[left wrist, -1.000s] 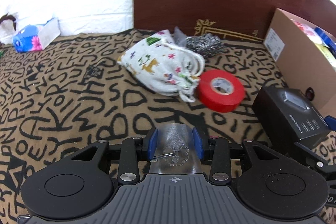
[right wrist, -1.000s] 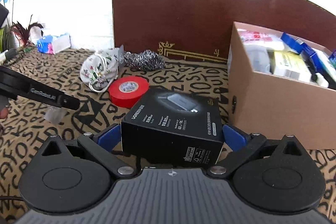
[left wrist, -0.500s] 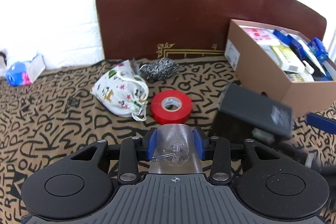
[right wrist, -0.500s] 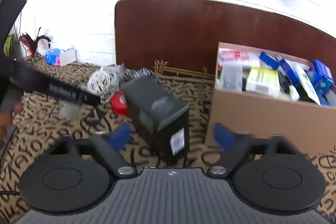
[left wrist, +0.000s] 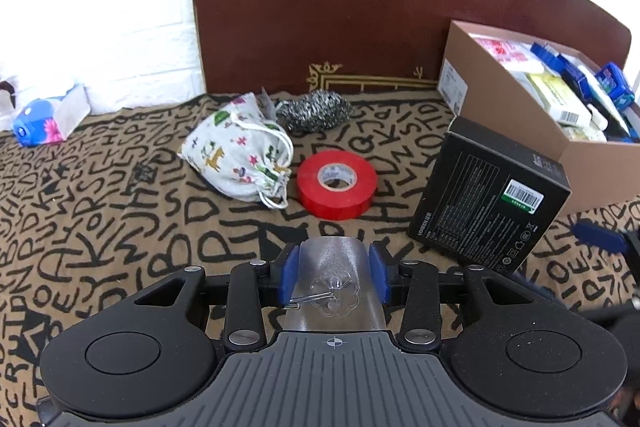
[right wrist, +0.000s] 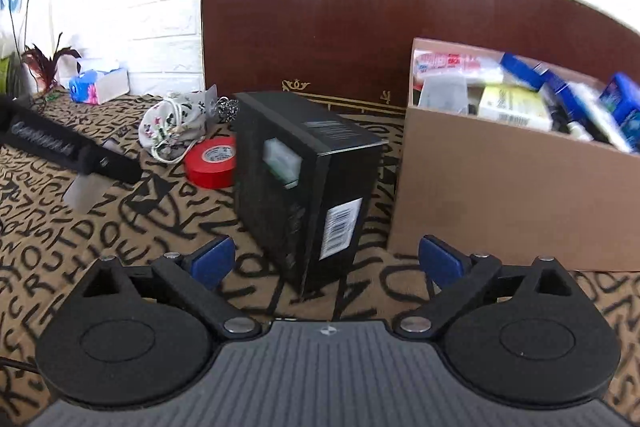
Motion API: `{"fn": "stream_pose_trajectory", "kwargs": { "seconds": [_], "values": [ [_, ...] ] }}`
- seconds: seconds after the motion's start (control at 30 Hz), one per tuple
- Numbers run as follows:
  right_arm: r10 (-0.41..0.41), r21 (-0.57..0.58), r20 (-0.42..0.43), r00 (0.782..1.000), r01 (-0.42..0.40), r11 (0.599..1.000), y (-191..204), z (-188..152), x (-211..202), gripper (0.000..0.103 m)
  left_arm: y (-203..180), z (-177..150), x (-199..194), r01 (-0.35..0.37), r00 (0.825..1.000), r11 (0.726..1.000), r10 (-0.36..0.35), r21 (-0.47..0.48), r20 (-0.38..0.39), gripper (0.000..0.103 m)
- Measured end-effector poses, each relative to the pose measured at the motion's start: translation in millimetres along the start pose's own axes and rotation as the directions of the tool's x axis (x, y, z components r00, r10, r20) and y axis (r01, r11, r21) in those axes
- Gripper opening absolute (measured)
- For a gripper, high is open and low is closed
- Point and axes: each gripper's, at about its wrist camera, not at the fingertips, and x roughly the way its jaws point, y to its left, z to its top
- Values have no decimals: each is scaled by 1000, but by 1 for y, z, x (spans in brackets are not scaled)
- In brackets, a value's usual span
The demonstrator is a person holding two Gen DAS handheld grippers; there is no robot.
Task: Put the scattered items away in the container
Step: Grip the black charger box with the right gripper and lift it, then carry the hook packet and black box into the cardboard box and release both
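Cloth (left wrist: 120,211) printed with black letters fills the lower frame below white brick wall (left wrist: 120,27), left gripper (left wrist: 334,281) clamping a clear packet (left wrist: 332,291), right gripper (right wrist: 326,263) just reopened, straddling the upended black box (right wrist: 304,187) beside the cardboard container (right wrist: 500,207).

Right claw (right wrist: 326,261) stood wide open, its jaws having just been opening, blue pads (right wrist: 212,261) clear of everything. Black box (right wrist: 308,183) stood on its edge on the letter-print cloth (right wrist: 80,239) just ahead of the pads, tilted, barcode label facing the camera, touched by neither pad. Cardboard box (right wrist: 516,203) sat just right of it, full of packets and blue cartons. Red tape roll (right wrist: 211,161) lay behind the black box on its left, printed drawstring pouch (right wrist: 172,125) beyond that, steel scourer (right wrist: 227,109) partly hidden. Left claw (right wrist: 86,187) reached in from the left edge, gripping a clear plastic piece (right wrist: 82,193). Tissue pack (right wrist: 98,87) by the wall.
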Motion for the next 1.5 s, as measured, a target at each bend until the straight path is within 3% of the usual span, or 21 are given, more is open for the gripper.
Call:
{"fn": "stream_pose_trajectory", "kwargs": {
  "seconds": [0.3,0.4,0.5,0.57,0.77,1.03,1.1,1.23,1.37,1.5],
  "values": [
    [149,-27,75,986,-147,989,-15,9,20,97,1,3,20,5,999,1000,-4,4,-39,38],
    [185,-70,65,981,-180,981,-7,12,24,65,-1,5,24,7,999,1000,-6,5,-48,38],
    [194,-37,45,980,-192,981,-6,17,22,51,-3,6,24,10,999,1000,-9,9,-46,38],
    [196,-11,39,980,-196,981,-6,21,18,47,-5,7,21,12,999,1000,-11,14,-40,38],
    [197,37,75,978,-200,979,-16,30,-9,47,-18,18,6,37,999,999,-37,35,2,38],
    [115,142,232,966,-150,978,-55,50,-65,47,-65,55,-20,100,989,988,-112,115,101,38],
    [126,195,272,954,-182,964,-73,55,-77,47,-82,69,-24,129,982,983,-145,128,123,39],
    [-20,190,341,940,-48,981,-93,65,-95,47,-115,97,-19,174,971,974,-194,143,140,39],
    [-122,268,358,926,23,963,-126,71,-94,47,-146,122,-6,214,961,967,-234,140,145,39],
    [-193,356,332,923,66,932,-161,71,-72,47,-175,137,15,195,965,966,-220,169,143,41]
  ]
}}
